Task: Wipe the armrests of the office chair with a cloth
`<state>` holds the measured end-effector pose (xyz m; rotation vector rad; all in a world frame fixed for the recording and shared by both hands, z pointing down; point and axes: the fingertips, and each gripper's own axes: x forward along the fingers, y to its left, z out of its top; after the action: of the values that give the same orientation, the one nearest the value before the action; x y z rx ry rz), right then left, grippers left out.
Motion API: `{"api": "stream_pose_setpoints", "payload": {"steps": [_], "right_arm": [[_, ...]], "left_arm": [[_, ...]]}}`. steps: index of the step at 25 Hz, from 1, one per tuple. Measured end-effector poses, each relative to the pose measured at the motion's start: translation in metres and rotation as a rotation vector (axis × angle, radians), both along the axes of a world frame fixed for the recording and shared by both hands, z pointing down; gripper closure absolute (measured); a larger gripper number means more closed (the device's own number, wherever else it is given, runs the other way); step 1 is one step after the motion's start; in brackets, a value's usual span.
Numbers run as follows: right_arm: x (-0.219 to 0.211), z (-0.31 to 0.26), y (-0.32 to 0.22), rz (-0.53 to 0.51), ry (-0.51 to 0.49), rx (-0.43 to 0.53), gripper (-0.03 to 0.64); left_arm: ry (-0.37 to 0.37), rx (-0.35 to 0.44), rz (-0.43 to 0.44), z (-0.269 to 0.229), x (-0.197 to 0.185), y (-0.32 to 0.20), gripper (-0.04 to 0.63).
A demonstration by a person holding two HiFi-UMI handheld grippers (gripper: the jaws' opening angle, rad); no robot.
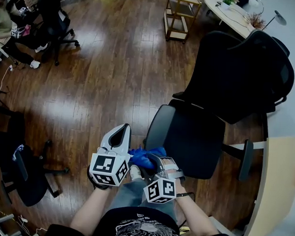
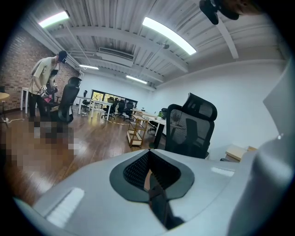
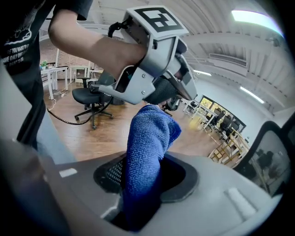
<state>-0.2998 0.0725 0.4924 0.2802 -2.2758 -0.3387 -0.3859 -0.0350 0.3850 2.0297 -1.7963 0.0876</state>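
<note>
Right tongs (image 3: 140, 186) pinch blue cloth (image 3: 150, 133) — left tongs (image 2: 148, 159) pressed together near office chair (image 1: 190, 136).

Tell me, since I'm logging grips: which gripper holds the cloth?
The right gripper: its jaws clamp the blue cloth. The left gripper is shut on nothing.
</note>
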Motion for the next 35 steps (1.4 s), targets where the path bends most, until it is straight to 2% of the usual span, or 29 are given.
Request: {"api": "stream_pose_setpoints", "payload": {"steps": [5,10,13,22,28,35], "right_arm": [[0.024,0.001,-0.001,0.105,-0.059,-0.052,0.471],[0.033,0.004,-0.002,0.152,-0.088,-0.072,0.471],[0.036,-0.003,-0.007,0.204,-0.141,-0.096,0.471],[0.061,-0.055,-0.07,0.518,-0.459,-0.171,0.471],[0.086,-0.043,-0.108,0.741,-0.732,-0.356,0.471],[0.104,-0.003,-0.144,0.832,-0.914,-0.463,0.471]], "left_arm": [[0.0,-0.011,0.041,0.001,0.017,0.001,0.591],[-0.006,-0.018,0.073,0.004,0.031,-0.001,0.591],[-0.009,-0.019,0.089,0.004,0.039,-0.001,0.591],[-0.011,-0.026,0.168,0.003,0.078,-0.005,0.591],[-0.022,-0.051,0.256,0.011,0.122,-0.005,0.591],[-0.081,-0.068,0.325,0.026,0.161,-0.007,0.591]]}}
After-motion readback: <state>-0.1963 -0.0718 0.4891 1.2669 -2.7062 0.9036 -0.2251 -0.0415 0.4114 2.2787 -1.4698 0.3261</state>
